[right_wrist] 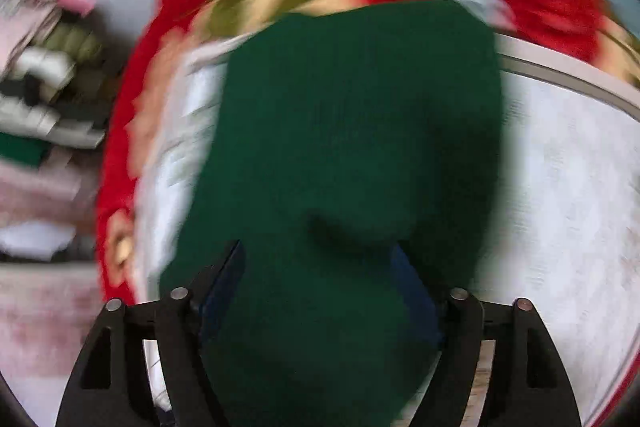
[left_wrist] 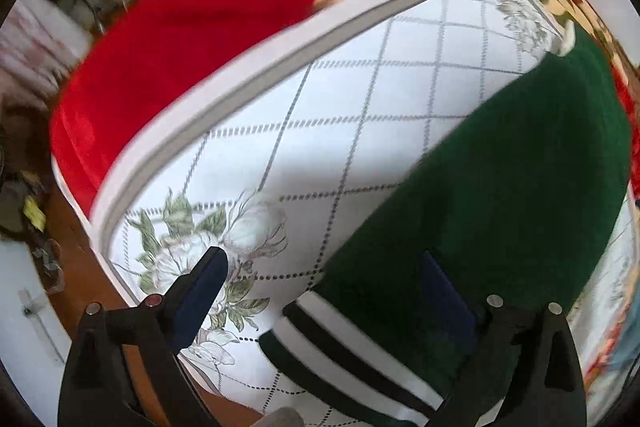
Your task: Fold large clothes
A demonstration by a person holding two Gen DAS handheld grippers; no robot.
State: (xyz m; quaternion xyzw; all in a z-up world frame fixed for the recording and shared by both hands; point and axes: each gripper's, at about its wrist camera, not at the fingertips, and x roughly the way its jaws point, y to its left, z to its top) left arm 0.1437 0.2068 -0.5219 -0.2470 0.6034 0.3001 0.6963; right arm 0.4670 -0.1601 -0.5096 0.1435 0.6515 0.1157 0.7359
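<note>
Both grippers over a green garment on the bed, grasp not yet made

From the left: the left gripper (left_wrist: 324, 273) hangs with jaws wide, one finger over the floral quilted mattress (left_wrist: 352, 115) and the other over the green sweater (left_wrist: 500, 187), whose striped cuff (left_wrist: 340, 347) lies between them, seemingly untouched; a red blanket (left_wrist: 172, 39) runs behind. The right gripper (right_wrist: 320, 267) also stands open, with green cloth filling the gap between the 2 fingers, though motion blur hides whether they press it. This looks like an early fold step: next, each jaw likely needs to close on an edge before lifting. The sweater's full outline is cut off in both views.
</note>
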